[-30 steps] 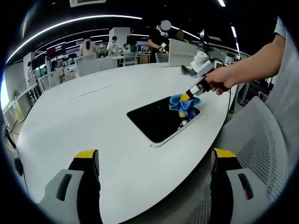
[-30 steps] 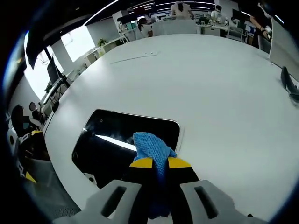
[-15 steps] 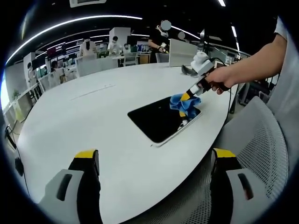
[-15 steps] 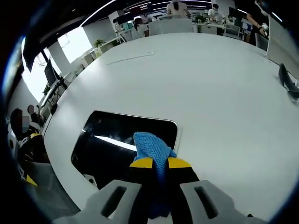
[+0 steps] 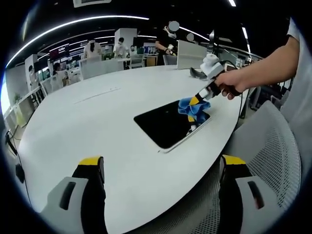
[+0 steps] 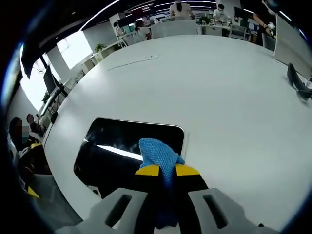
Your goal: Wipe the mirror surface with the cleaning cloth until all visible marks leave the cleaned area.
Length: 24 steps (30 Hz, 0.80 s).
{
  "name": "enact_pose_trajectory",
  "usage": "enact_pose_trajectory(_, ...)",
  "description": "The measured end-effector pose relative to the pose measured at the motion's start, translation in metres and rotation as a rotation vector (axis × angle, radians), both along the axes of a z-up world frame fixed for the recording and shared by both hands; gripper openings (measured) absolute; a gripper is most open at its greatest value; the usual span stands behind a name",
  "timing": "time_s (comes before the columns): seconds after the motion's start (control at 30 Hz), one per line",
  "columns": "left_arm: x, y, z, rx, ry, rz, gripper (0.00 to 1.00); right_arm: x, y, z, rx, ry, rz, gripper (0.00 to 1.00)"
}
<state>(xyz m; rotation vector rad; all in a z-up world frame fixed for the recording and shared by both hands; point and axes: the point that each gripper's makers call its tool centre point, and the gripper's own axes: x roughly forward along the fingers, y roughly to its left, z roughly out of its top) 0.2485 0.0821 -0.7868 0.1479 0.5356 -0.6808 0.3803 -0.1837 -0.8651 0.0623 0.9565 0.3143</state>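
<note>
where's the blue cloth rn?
The blue microfibre cleaning cloth is pinched in the right claw, pressed on the near corner of the dark rectangular mirror lying flat on the white round table.

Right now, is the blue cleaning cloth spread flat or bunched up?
Bunched up. The cloth is pinched between the right gripper jaws, crumpled into a wad on the mirror, not flat.
</note>
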Motion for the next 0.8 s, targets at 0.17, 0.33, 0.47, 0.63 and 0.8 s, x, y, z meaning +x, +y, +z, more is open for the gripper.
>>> enact_pose_trajectory(0.17,-0.001,0.0,0.0,-0.002,0.006,0.001,0.98,-0.004,0.001,0.0,-0.017,-0.004,-0.002,0.04)
enact_pose_trajectory(0.33,-0.001,0.0,-0.001,-0.002,0.015,0.003,0.99,-0.011,0.001,-0.001,-0.031,-0.015,0.009,0.04)
enact_pose_trajectory(0.47,-0.001,0.0,0.0,-0.006,0.012,0.002,0.98,-0.019,0.001,0.0,-0.035,-0.008,0.009,0.04)
enact_pose_trajectory(0.63,-0.001,0.001,0.0,-0.003,0.011,-0.002,0.97,-0.029,0.001,0.0,-0.025,-0.003,0.001,0.04)
enact_pose_trajectory(0.8,-0.003,-0.001,-0.002,-0.009,0.031,-0.011,0.99,-0.038,0.001,-0.001,-0.013,0.003,-0.015,0.04)
